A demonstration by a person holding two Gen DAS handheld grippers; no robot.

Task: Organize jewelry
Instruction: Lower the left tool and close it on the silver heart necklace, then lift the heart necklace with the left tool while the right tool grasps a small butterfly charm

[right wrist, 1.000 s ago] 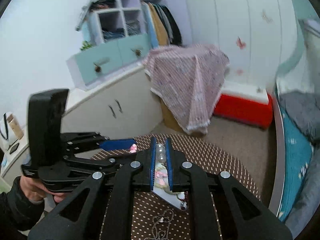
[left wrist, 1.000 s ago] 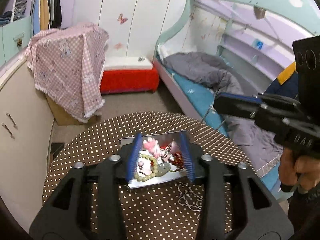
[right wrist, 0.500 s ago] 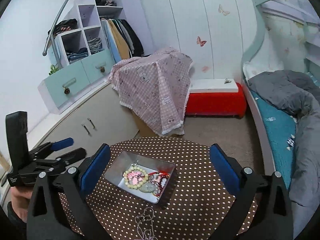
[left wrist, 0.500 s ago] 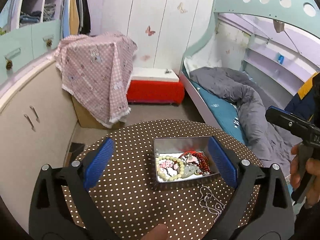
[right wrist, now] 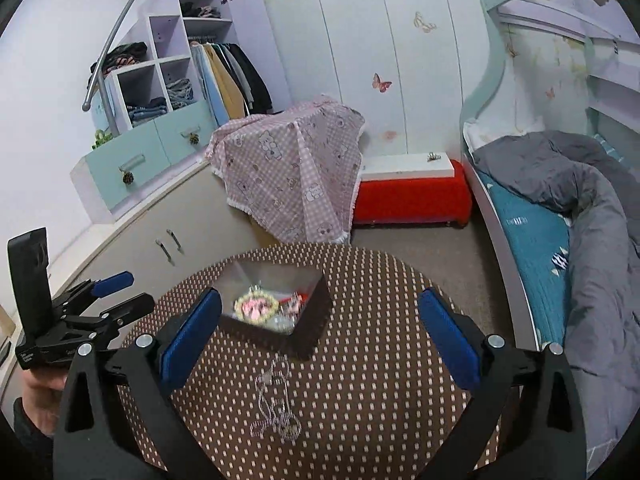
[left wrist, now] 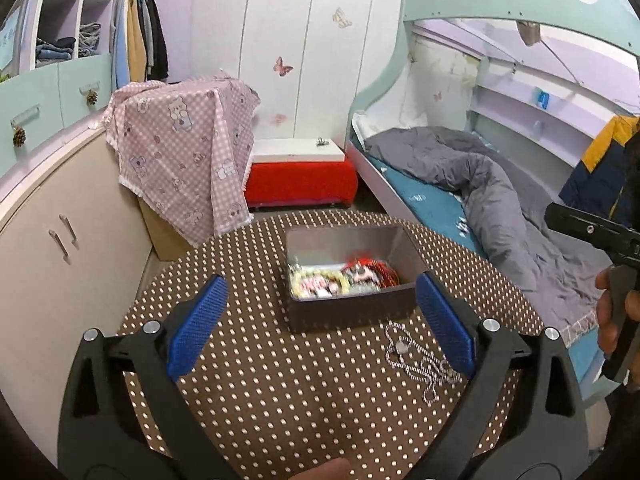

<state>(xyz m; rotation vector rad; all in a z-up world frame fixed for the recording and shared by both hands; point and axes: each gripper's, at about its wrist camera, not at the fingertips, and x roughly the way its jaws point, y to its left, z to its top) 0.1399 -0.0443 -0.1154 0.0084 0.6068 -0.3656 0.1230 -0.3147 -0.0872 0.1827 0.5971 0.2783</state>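
Table (left wrist: 248, 392) front bare; tin (left wrist: 348, 312) blocks centre, chain (left wrist: 420, 364) beside it.

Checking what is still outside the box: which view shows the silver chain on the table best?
The right wrist view: the chain lies whole on the dotted table, between the open fingers, in front of the box. In the left wrist view, the chain is partly hidden behind the right-hand finger.

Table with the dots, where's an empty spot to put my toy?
The table is bare left of the metal box, out to its rim, and along the near edge. It is crowded on the right, where the silver chain sprawls just in front of the box.
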